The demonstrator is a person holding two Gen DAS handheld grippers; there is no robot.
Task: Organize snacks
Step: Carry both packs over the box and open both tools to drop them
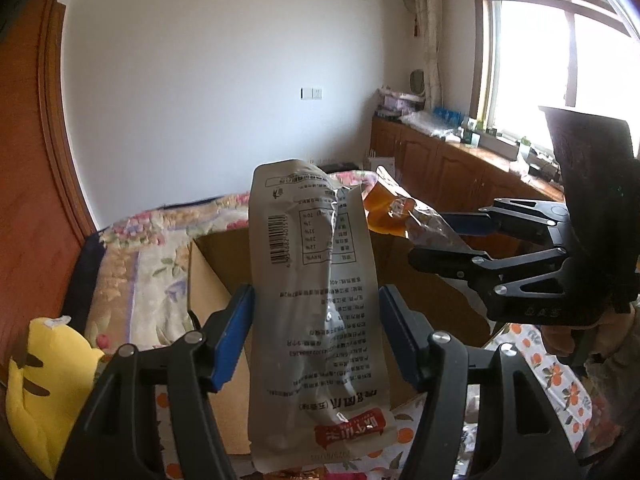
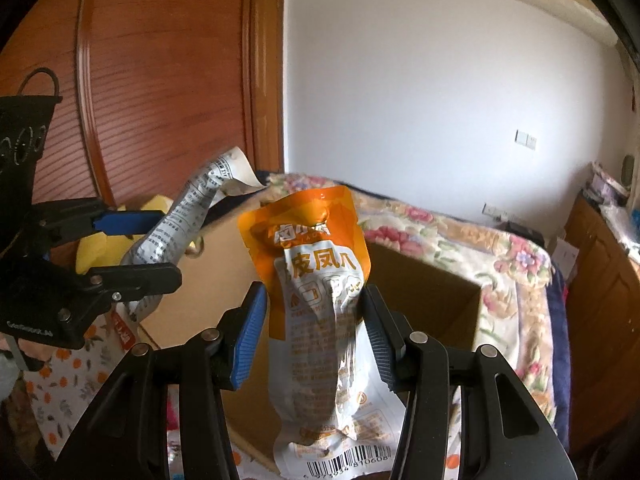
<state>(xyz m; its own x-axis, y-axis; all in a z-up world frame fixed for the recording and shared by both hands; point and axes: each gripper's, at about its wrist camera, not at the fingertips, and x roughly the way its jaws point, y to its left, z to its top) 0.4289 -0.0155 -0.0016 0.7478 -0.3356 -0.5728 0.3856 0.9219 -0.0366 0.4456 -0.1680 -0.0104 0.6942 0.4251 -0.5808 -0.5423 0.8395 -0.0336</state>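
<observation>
My left hand-held gripper (image 1: 316, 334) grasps a grey pouch (image 1: 316, 300) upright above an open cardboard box (image 1: 208, 276); my right hand-held gripper (image 2: 316, 338) grasps an orange pouch (image 2: 316, 280) over the same box. I cannot see the box's contents; it stands beside a floral bed (image 2: 460, 236).

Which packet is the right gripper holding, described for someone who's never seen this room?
Find the open cardboard box in front of the floral bedspread. Above it, the right gripper holds an orange-topped snack pouch. The left gripper's packet shows only grey printed text.
</observation>
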